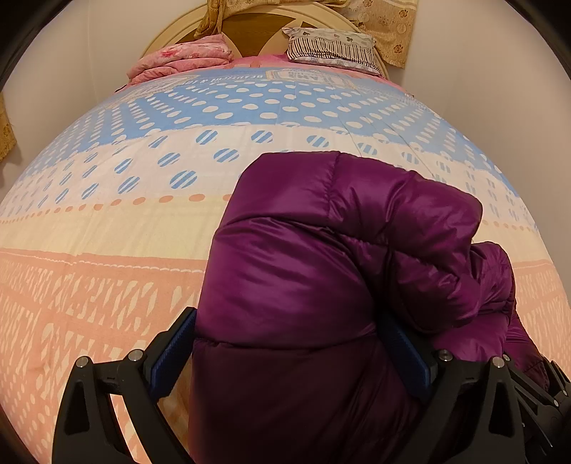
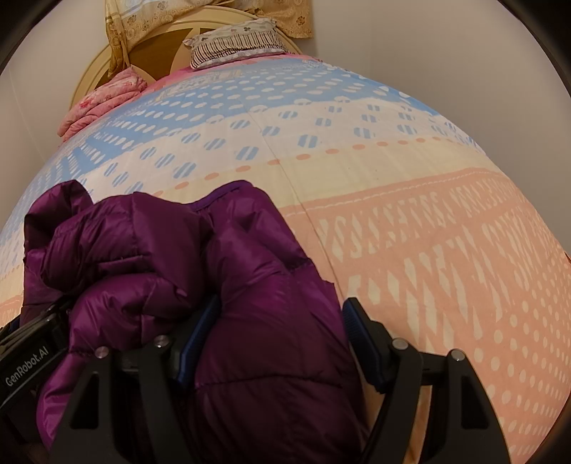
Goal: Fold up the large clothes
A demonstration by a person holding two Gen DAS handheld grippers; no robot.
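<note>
A shiny purple puffer jacket (image 1: 321, 250) is bunched up over the bed, held between both grippers. My left gripper (image 1: 289, 342) is shut on a thick fold of the jacket, its blue pads (image 1: 175, 349) pressing each side. My right gripper (image 2: 274, 339) is shut on another thick fold of the same jacket (image 2: 257, 285), with a blue pad (image 2: 360, 342) at each side. The left gripper's black body (image 2: 32, 353) shows at the right wrist view's left edge, and the right gripper's body (image 1: 549, 392) at the left wrist view's right edge. The two grippers are close together.
The bed is covered by a quilt (image 1: 142, 214) with blue, cream and pink bands. At the head lie a folded pink blanket (image 1: 182, 60) and a striped pillow (image 1: 332, 46), against a round cream headboard (image 1: 171, 32). Pale walls flank the bed.
</note>
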